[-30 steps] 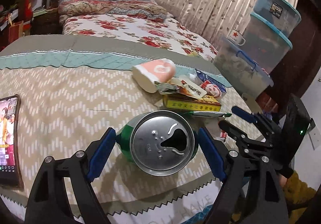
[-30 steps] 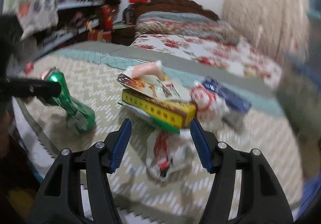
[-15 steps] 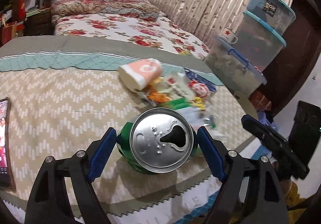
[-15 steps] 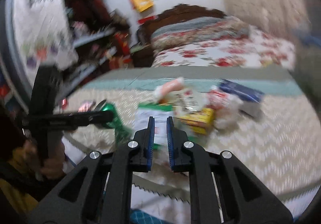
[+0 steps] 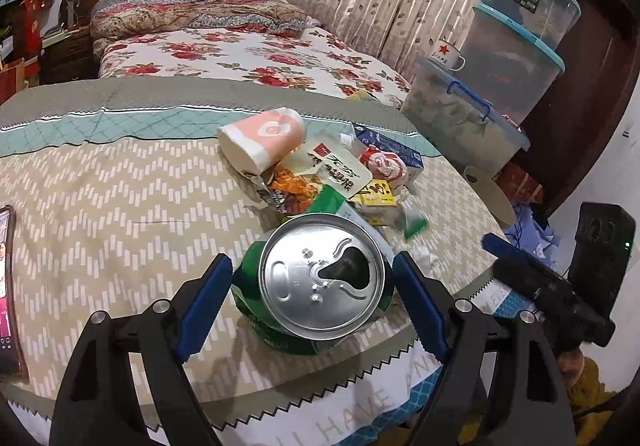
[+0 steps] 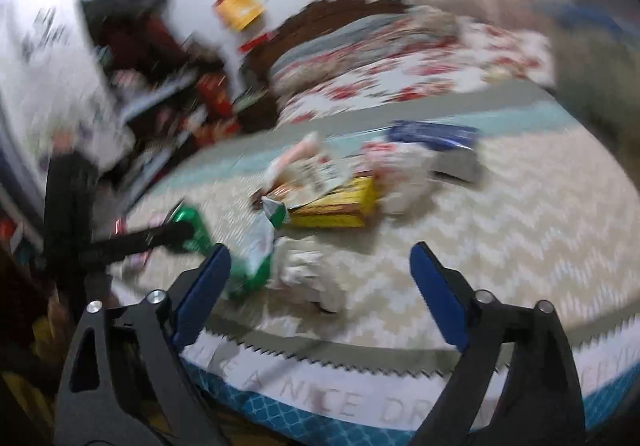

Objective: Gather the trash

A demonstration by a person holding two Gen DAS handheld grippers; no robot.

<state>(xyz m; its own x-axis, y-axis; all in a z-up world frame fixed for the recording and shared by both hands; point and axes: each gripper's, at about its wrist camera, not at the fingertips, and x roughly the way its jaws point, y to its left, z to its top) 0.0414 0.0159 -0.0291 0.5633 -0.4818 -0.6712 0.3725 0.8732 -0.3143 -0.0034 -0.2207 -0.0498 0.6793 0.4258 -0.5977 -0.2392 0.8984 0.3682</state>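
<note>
A green drink can point(image 5: 320, 286) with a silver top sits between the blue pads of my left gripper point(image 5: 312, 278), which is shut on it just above the table. The right wrist view shows the can point(image 6: 192, 226) tilted in that gripper point(image 6: 160, 236). My right gripper point(image 6: 318, 250) hovers over the table's front edge, its jaws opening with nothing between them. Just beyond it lie a crumpled white wrapper point(image 6: 308, 278) and a green-and-white wrapper point(image 6: 264, 246). Farther back is a trash pile: a pink paper cup point(image 5: 264, 142), a yellow box point(image 6: 340, 202), a blue packet point(image 5: 392, 146).
The round table wears a chevron cloth point(image 5: 100, 206) with a sawtooth edge. A phone point(image 5: 6, 286) lies at the far left. Stacked clear storage bins point(image 5: 500, 66) stand at the right, with a floral bed point(image 5: 240, 54) behind the table. The right wrist view is blurred.
My right gripper shut, drew back toward the table's front edge while rolling, then opened wide. The green-and-white wrapper came out of the pile toward the can. The left gripper kept hold of the can.
</note>
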